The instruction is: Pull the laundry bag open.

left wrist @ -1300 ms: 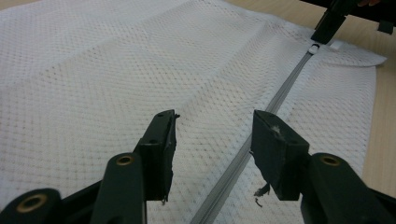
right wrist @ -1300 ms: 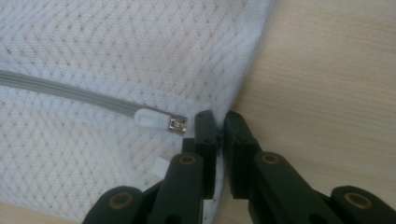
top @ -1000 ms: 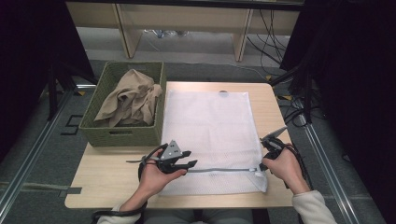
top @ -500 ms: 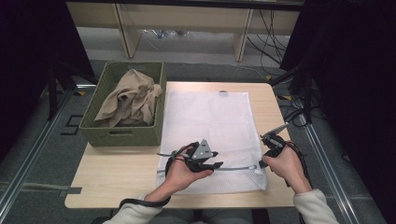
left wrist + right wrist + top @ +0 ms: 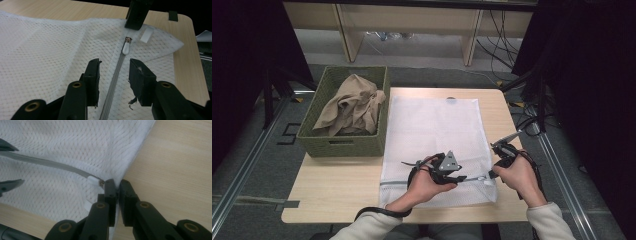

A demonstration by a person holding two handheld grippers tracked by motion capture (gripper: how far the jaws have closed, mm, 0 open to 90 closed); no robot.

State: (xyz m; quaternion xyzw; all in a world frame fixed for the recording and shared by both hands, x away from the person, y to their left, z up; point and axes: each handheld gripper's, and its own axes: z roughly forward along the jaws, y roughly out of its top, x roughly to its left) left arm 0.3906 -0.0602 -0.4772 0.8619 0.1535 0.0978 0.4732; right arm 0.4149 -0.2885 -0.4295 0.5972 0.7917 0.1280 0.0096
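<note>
Where the wooden table (image 5: pixel 337 185) stands, a grey carpeted floor (image 5: pixel 257 150) surrounds it, with pale shelving legs (image 5: pixel 344 30) behind and black cables (image 5: pixel 532 120) trailing off its right side. At the table's far left corner sits a green woven basket (image 5: pixel 312 140) holding a crumpled tan cloth (image 5: pixel 349 107). A white mesh laundry bag (image 5: pixel 432 125) lies flat over the table's right half, running from the far edge to near the front edge. Its grey zipper (image 5: pixel 115 77) crosses the bag close to the front edge.

Of the 2 tongs, the left gripper (image 5: pixel 457 176) hovers over the zipper line near the bag's middle front, its jaws spread apart with the zipper tape running between them and touching neither. Just ahead of those jaws lies the white zipper pull (image 5: pixel 126 47), near the bag's right front corner.

Beside that pull, the right gripper (image 5: pixel 115 188) has its jaws pressed together on the bag's fabric at the end of the zipper, by the bag's right edge. In the high view, the right gripper (image 5: pixel 496 167) sits at the bag's right edge, near the table's front right corner. A small white tag (image 5: pixel 146 35) lies on the mesh just beyond the pull.
</note>
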